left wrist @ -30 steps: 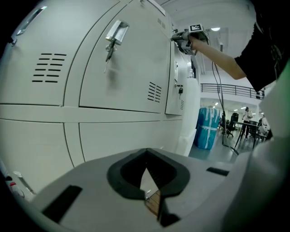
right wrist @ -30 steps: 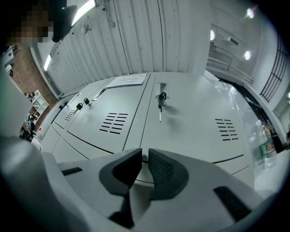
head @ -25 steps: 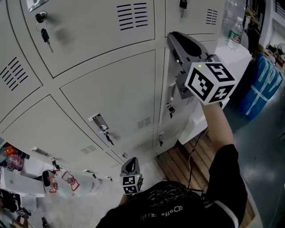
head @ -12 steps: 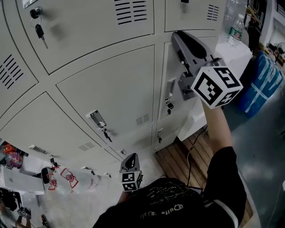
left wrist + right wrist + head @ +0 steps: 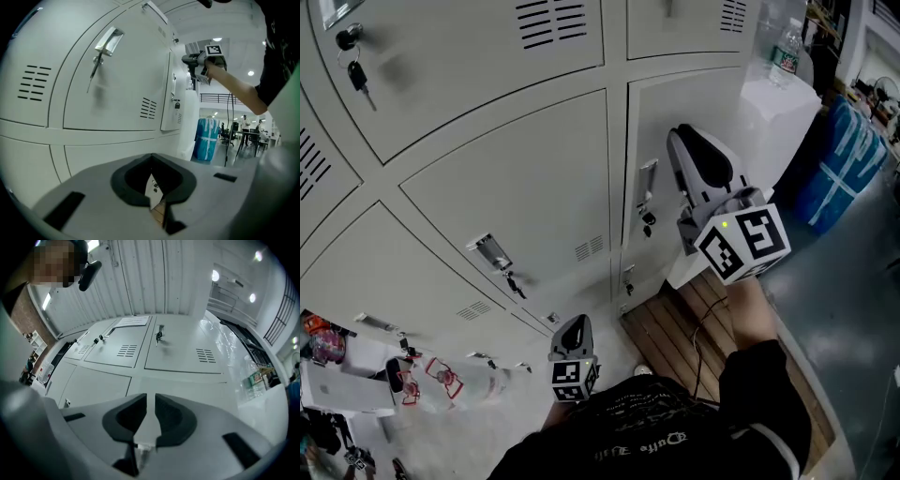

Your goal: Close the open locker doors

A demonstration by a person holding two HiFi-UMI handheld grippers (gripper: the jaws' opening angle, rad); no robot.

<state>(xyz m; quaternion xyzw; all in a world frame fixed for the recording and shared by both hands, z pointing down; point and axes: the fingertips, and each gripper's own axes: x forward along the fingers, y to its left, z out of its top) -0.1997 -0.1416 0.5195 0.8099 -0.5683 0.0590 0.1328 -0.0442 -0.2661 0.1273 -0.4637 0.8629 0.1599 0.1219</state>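
Grey locker doors fill the head view. My right gripper (image 5: 692, 137) is held in front of the right column's door (image 5: 712, 98), just right of its lock handle (image 5: 646, 184), and I cannot tell whether it touches. That door lies about flush with its neighbours. The jaws stand open by a narrow slit with nothing between them (image 5: 150, 397). My left gripper (image 5: 575, 328) hangs low before the bottom row, apart from the doors, its jaws shut and empty (image 5: 151, 157). The left gripper view also shows the right gripper (image 5: 186, 59) up by that door (image 5: 165, 93).
Keys hang in a lock (image 5: 354, 73) at the upper left, and another lock (image 5: 493, 253) sits mid-door. A water bottle (image 5: 785, 49) stands on a white cabinet (image 5: 773, 108) at the right, beside a blue wrapped bundle (image 5: 848, 159). A wooden pallet (image 5: 675, 337) lies below. Bags and boxes (image 5: 342, 380) sit lower left.
My right gripper has come down from the top edge of the right column's door to beside its lock handle. The left gripper has risen a little.
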